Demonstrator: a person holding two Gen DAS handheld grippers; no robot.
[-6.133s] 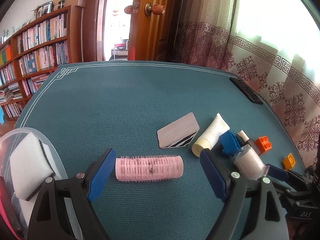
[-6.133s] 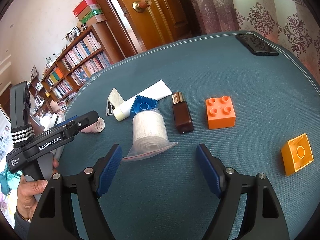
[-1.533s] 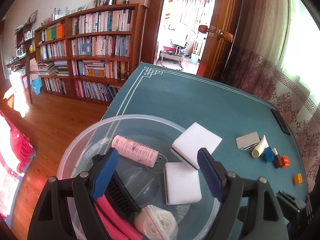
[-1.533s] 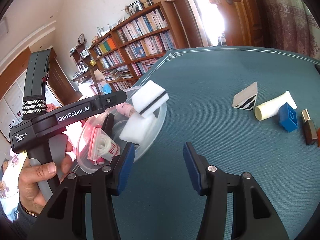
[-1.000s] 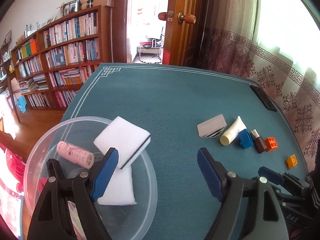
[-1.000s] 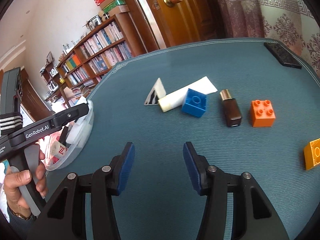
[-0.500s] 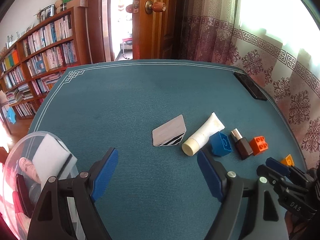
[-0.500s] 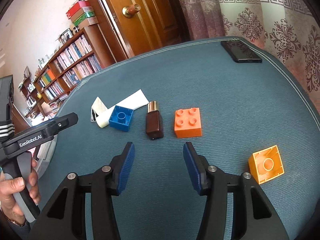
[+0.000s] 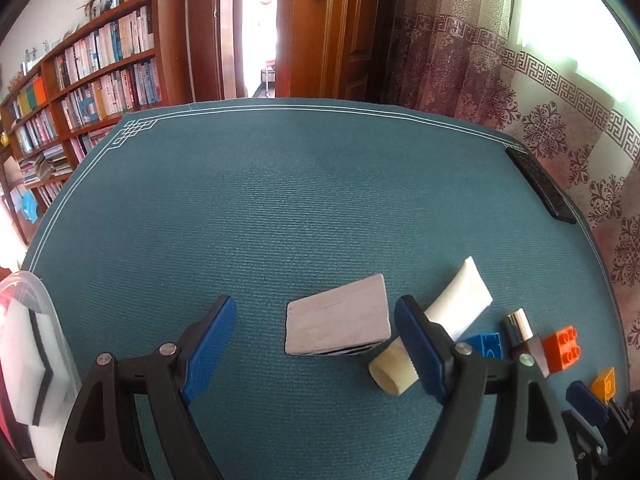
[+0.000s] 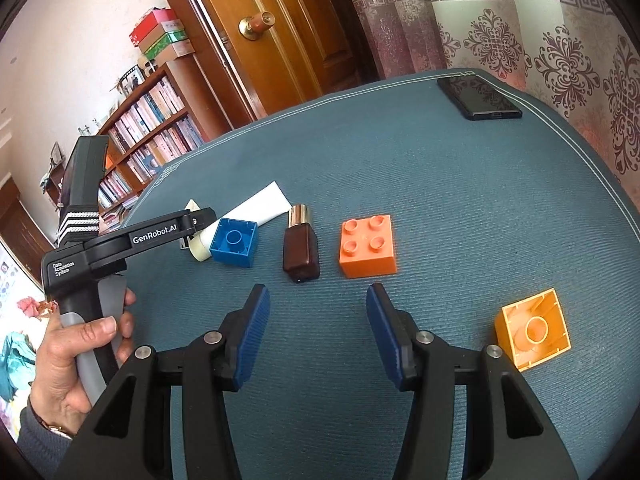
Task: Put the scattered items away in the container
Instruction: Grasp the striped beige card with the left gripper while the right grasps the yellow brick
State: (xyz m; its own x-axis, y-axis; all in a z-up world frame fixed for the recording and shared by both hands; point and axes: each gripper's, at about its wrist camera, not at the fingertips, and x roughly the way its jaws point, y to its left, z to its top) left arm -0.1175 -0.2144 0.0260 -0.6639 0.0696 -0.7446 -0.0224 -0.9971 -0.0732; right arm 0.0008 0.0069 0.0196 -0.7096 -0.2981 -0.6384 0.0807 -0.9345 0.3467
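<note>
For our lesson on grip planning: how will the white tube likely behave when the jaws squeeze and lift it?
The white tube tapers to a flat crimped end, so it probably dents when squeezed. Its round cap end suggests it could roll if nudged sideways. It looks light for its size.

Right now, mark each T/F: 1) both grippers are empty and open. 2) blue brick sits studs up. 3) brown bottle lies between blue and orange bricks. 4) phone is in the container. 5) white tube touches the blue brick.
1) True. The left gripper and the right gripper are both open with nothing between the fingers.
2) False. The blue brick shows its hollow underside; the orange brick is the one studs up.
3) True. The brown bottle lies on its side between them.
4) False. The phone lies on the table near its far edge.
5) Cannot tell: the white tube passes close behind it, contact unclear.
</note>
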